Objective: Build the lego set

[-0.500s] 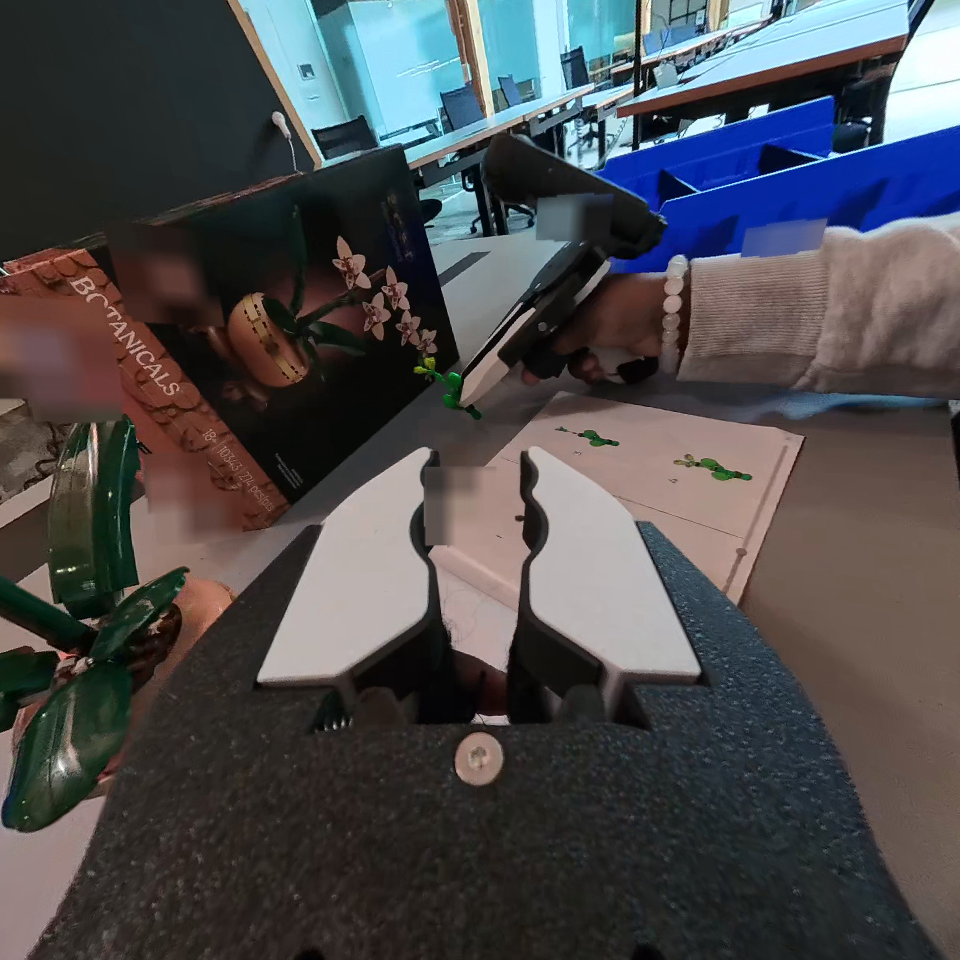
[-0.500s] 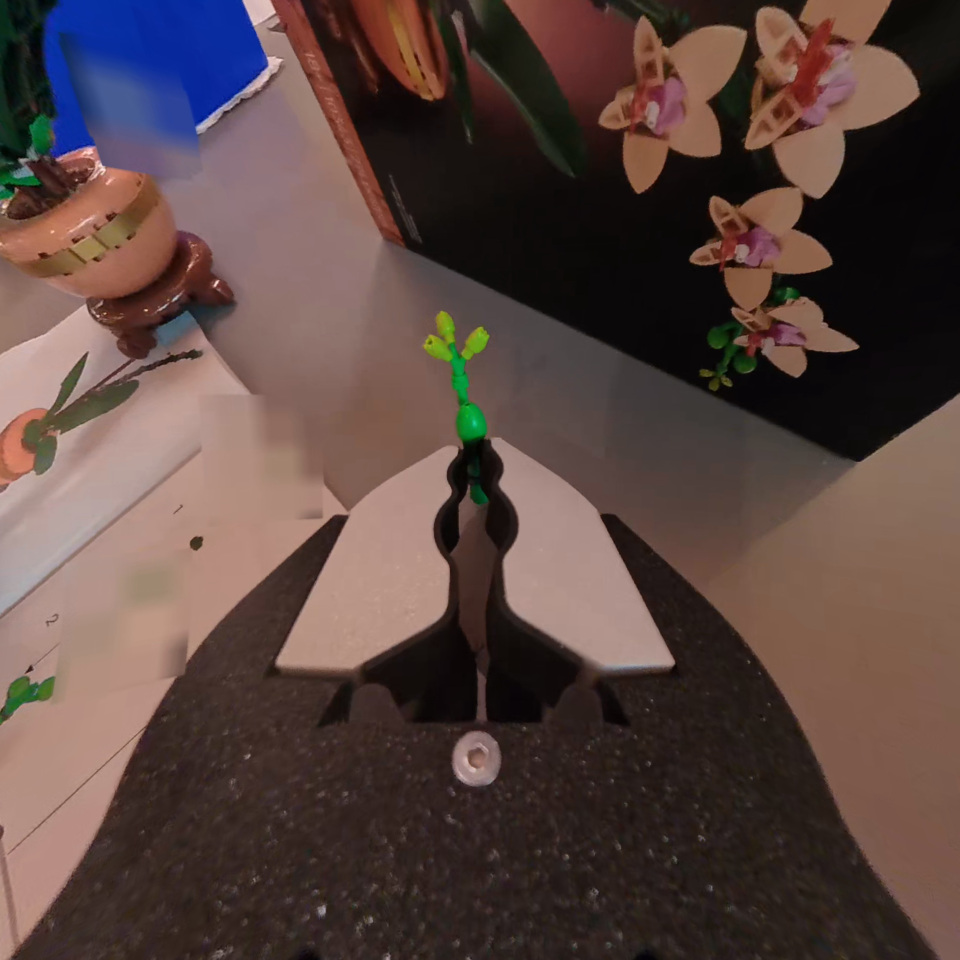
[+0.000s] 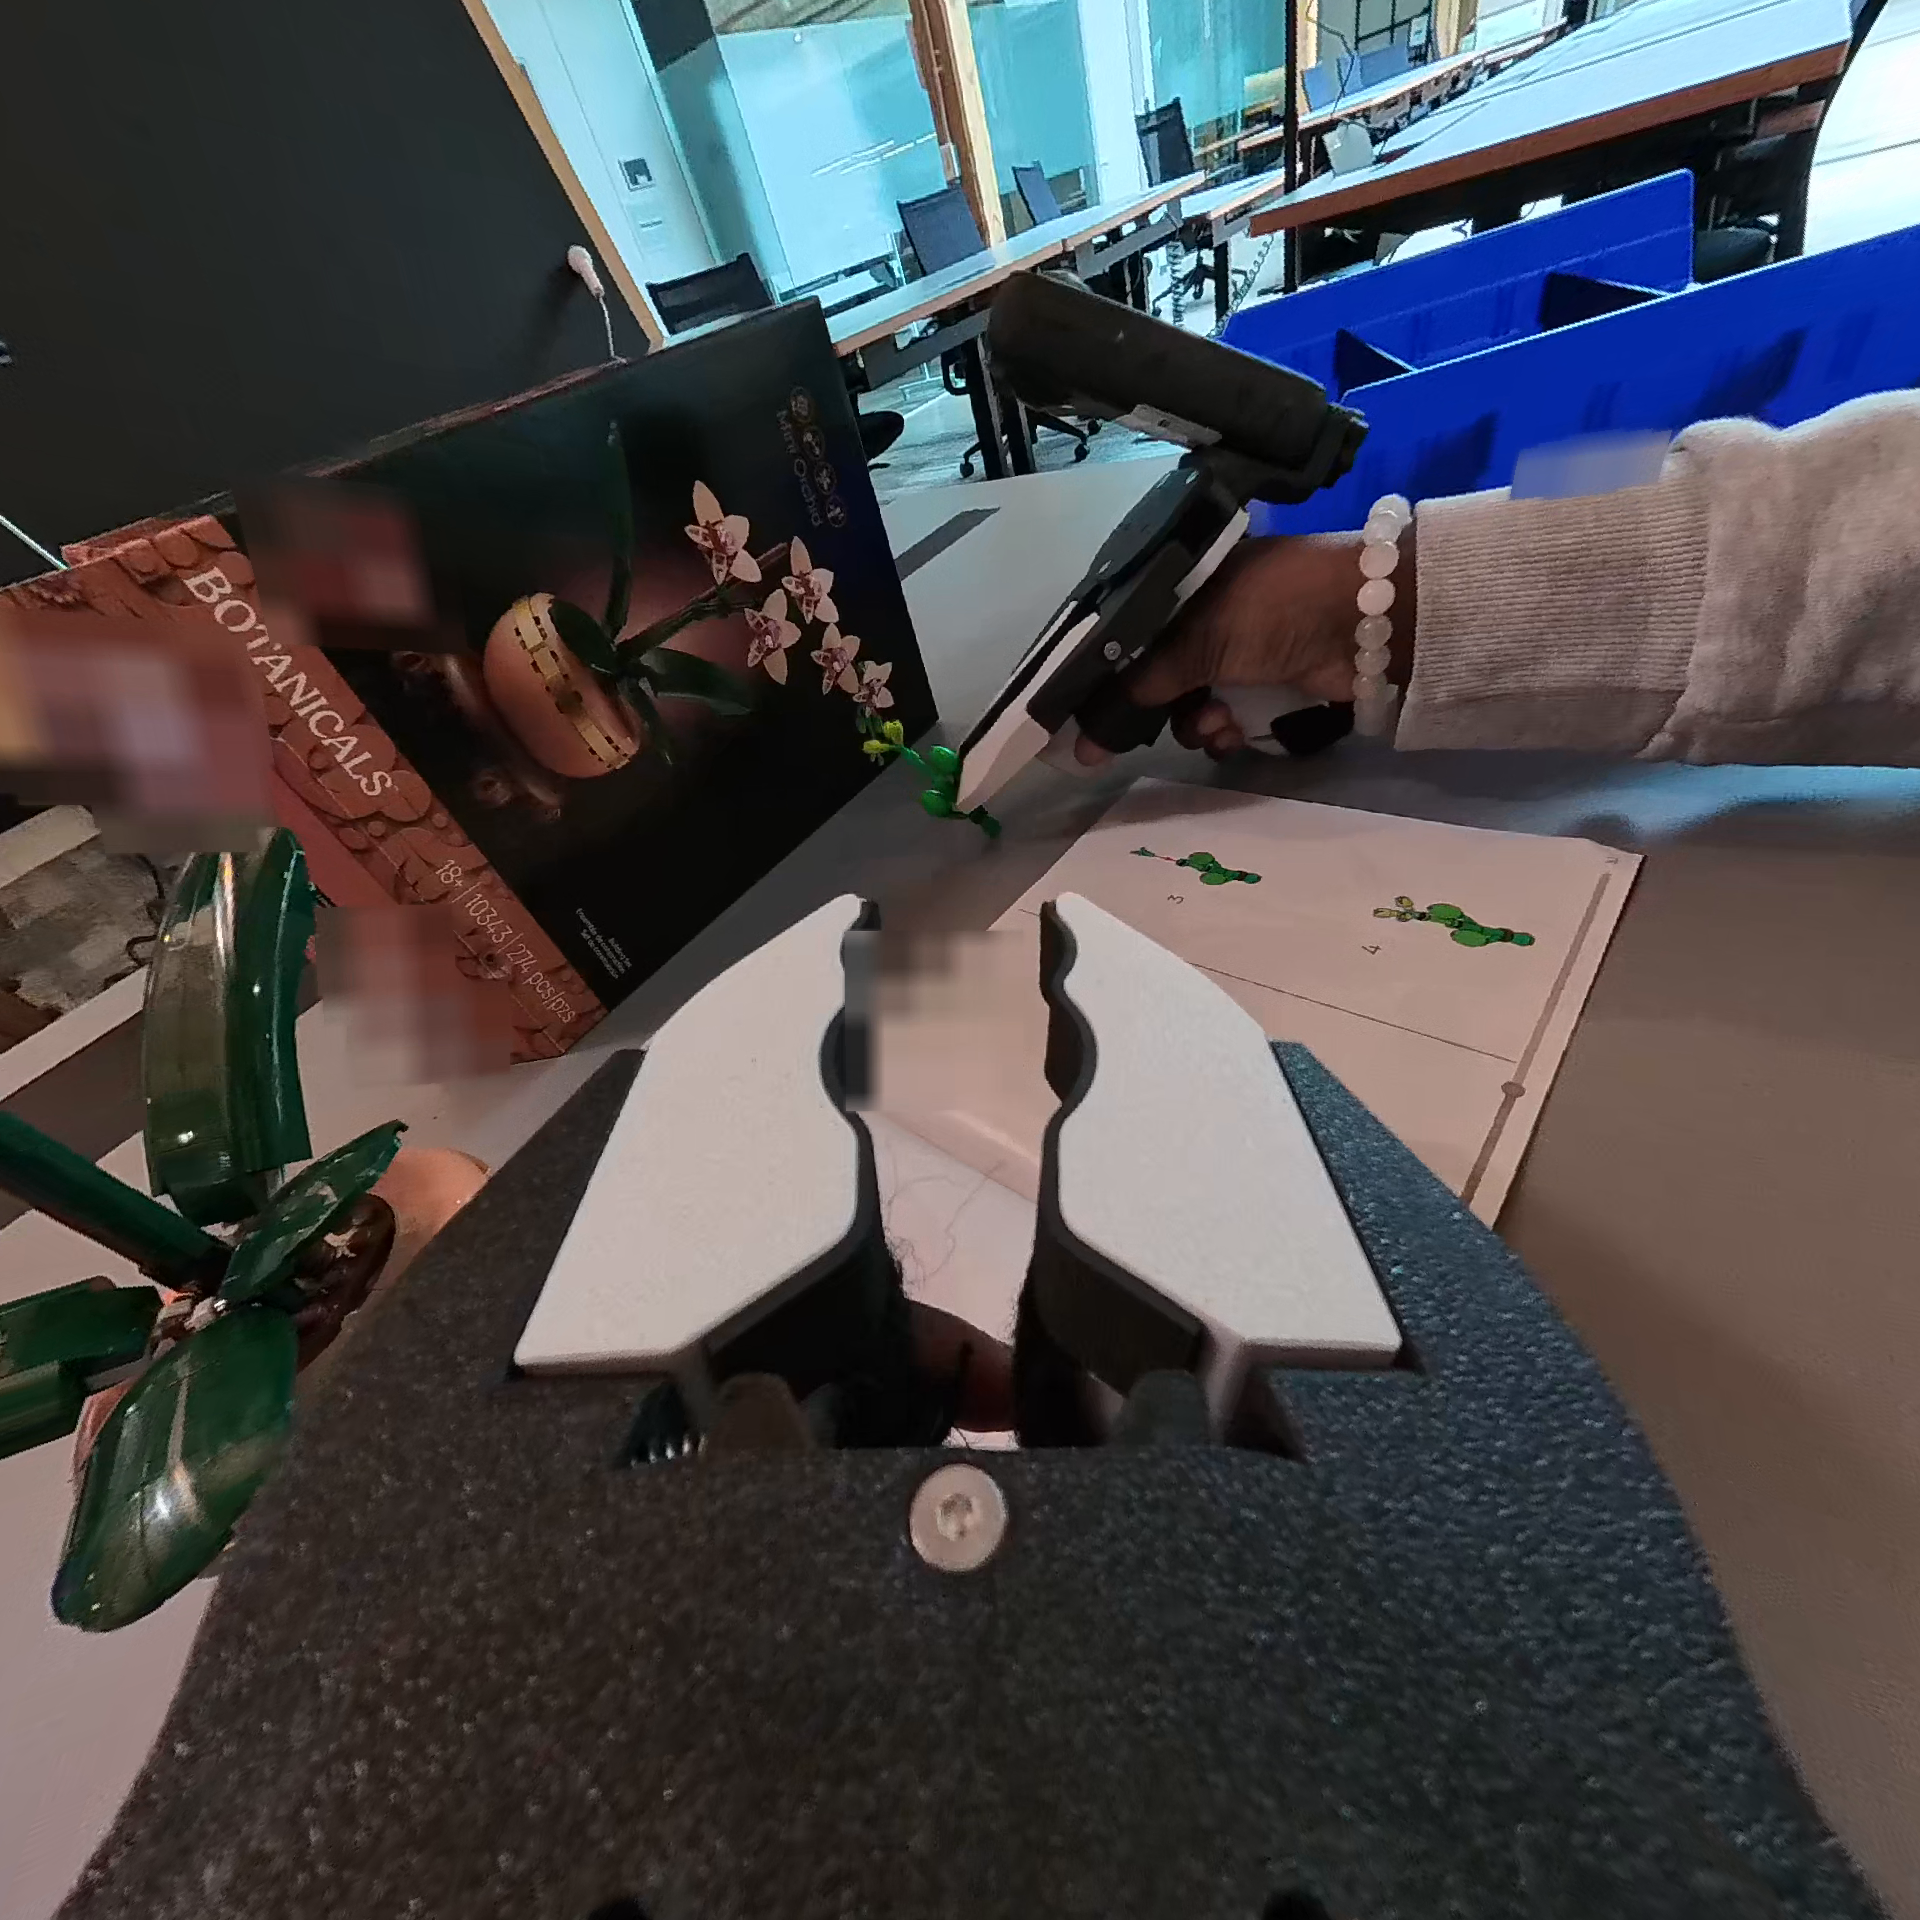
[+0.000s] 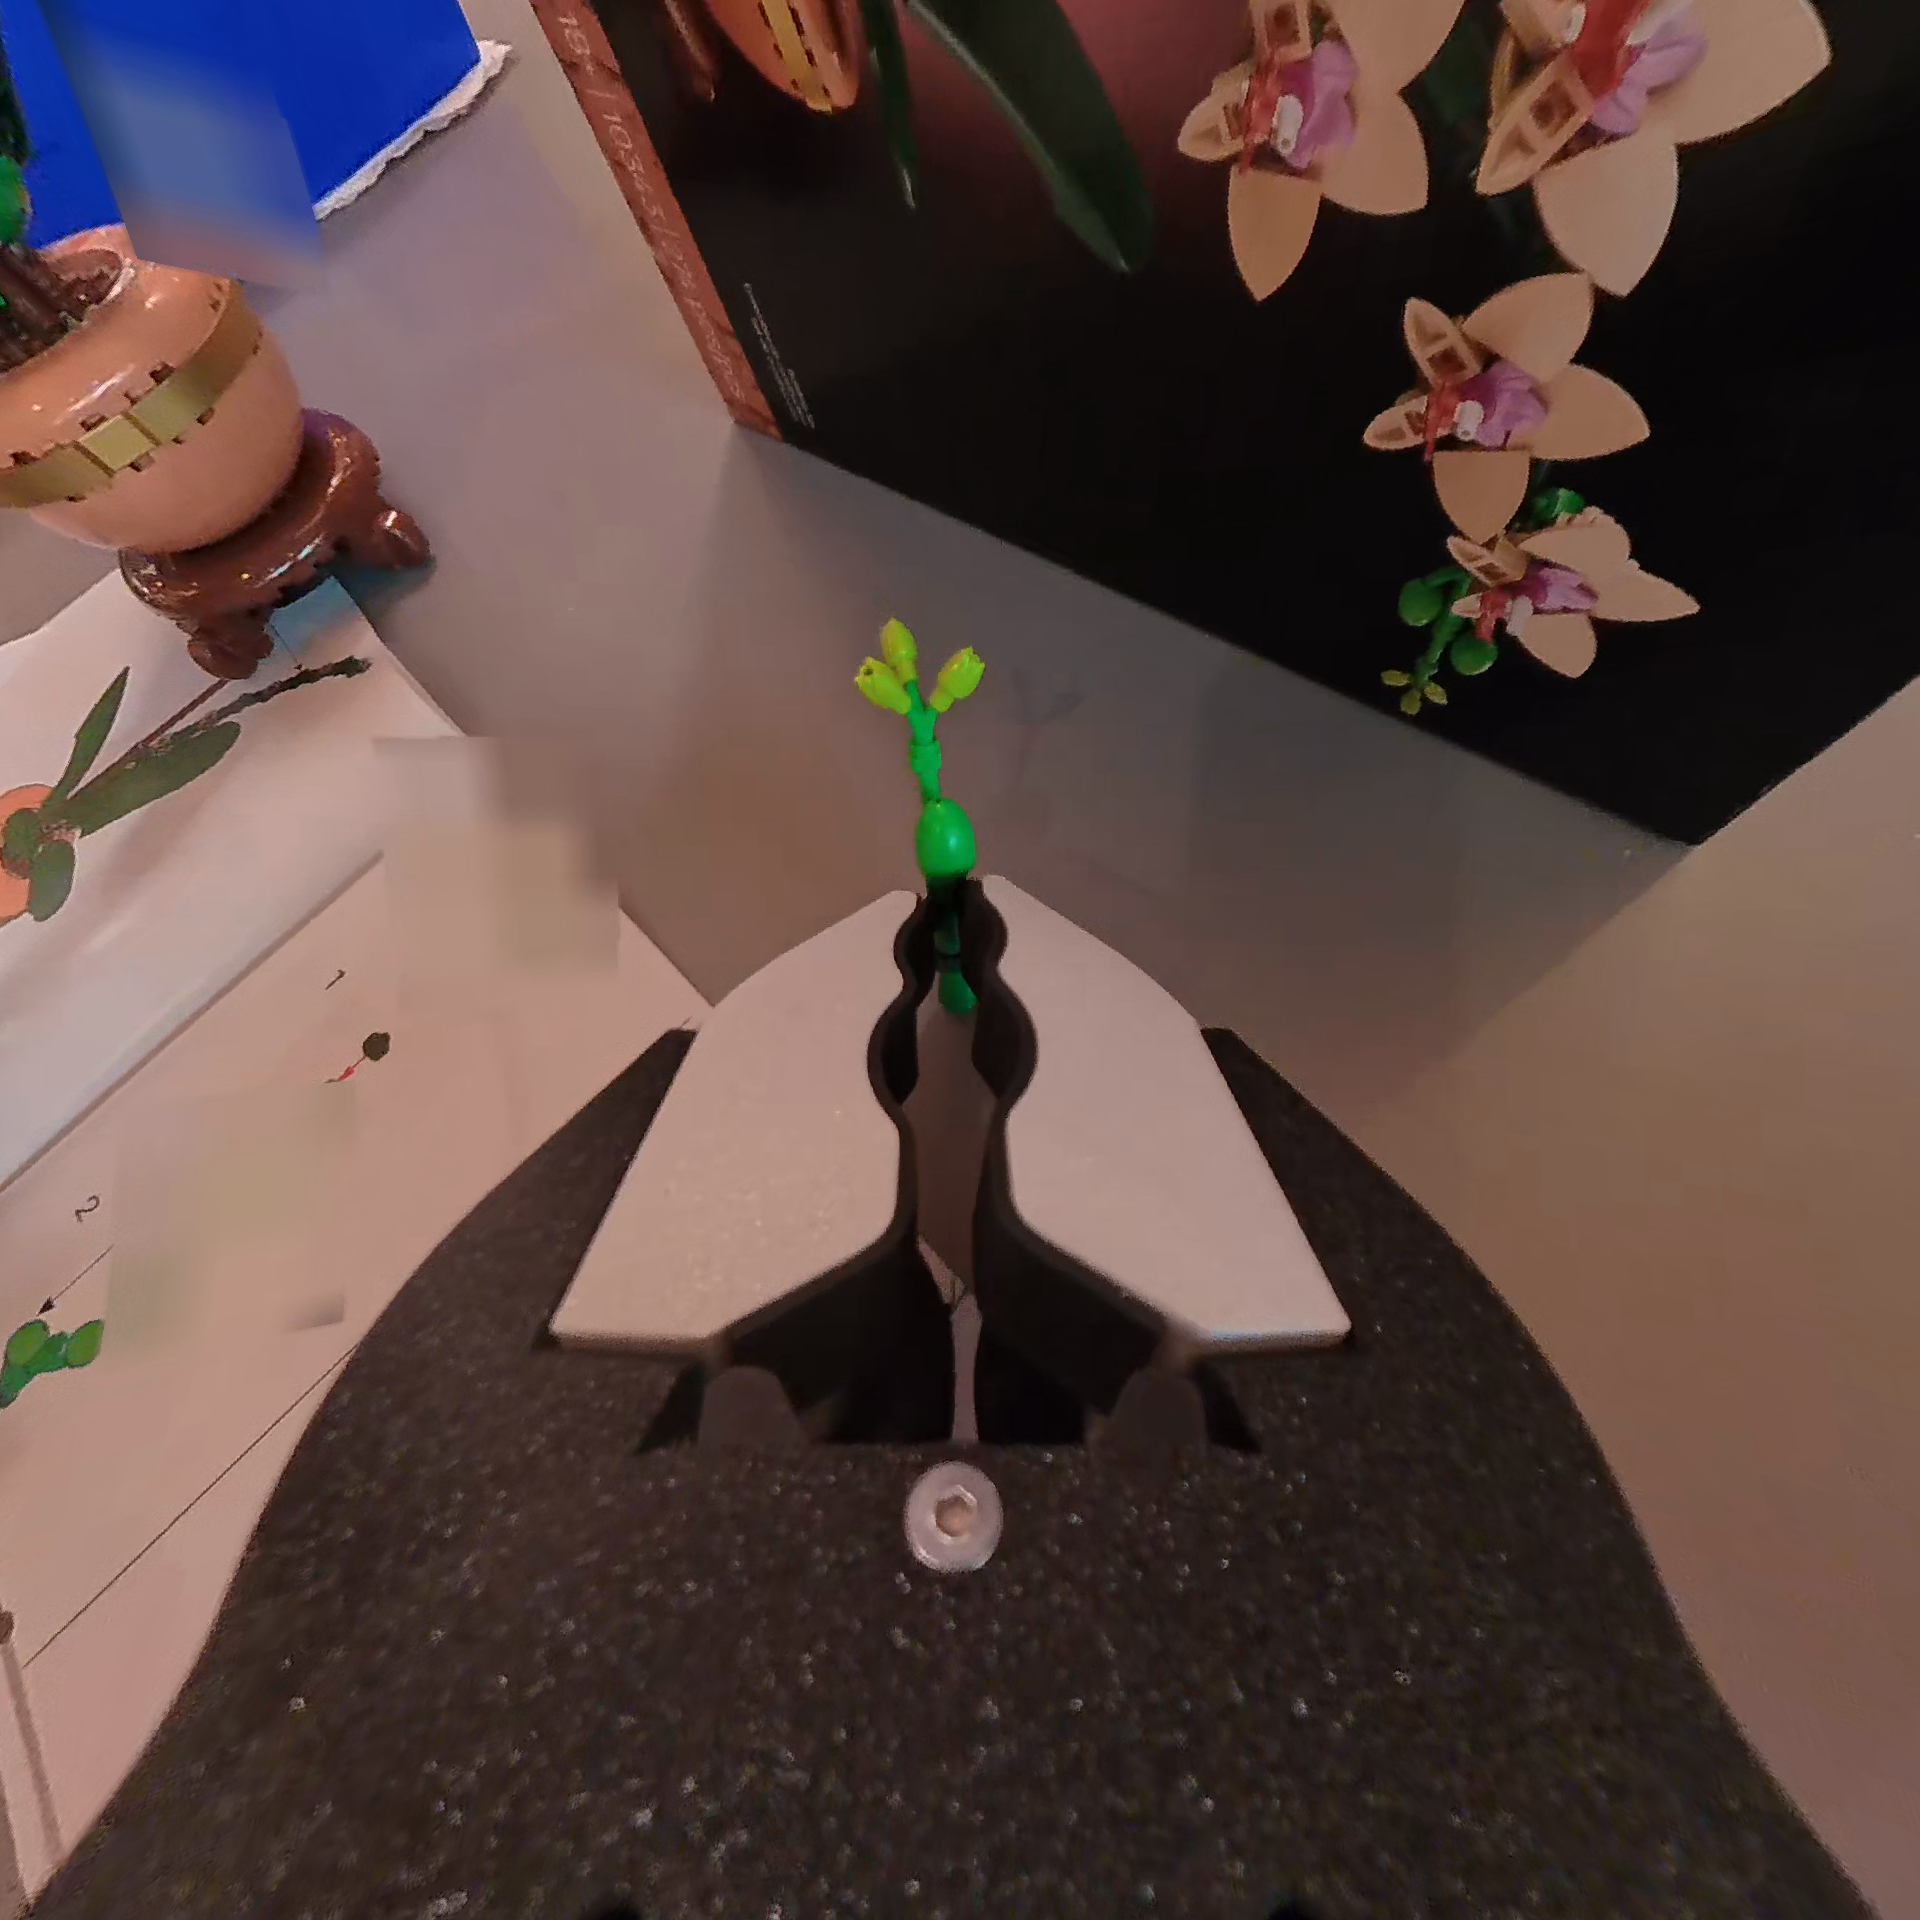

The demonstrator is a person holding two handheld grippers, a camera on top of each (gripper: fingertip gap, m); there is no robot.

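Two tools: right tool (image 4: 943, 902) pinches green bud stem (image 4: 940, 821); left tool (image 3: 956, 914) gapes, seemingly empty.

On my grey table (image 3: 1714, 1299), the instruction sheet (image 3: 1351, 966) lies flat; the set's box (image 3: 582, 727) and the potted build (image 4: 156, 436) stand alongside.

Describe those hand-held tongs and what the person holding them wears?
Each of the tongs, left and right, has two flat pale-grey fingers with wavy black inner edges, on a rough black body with a silver screw. The right has a black barrel top and a black-and-white handle. The person wears a cream knit sleeve and a white bead bracelet.
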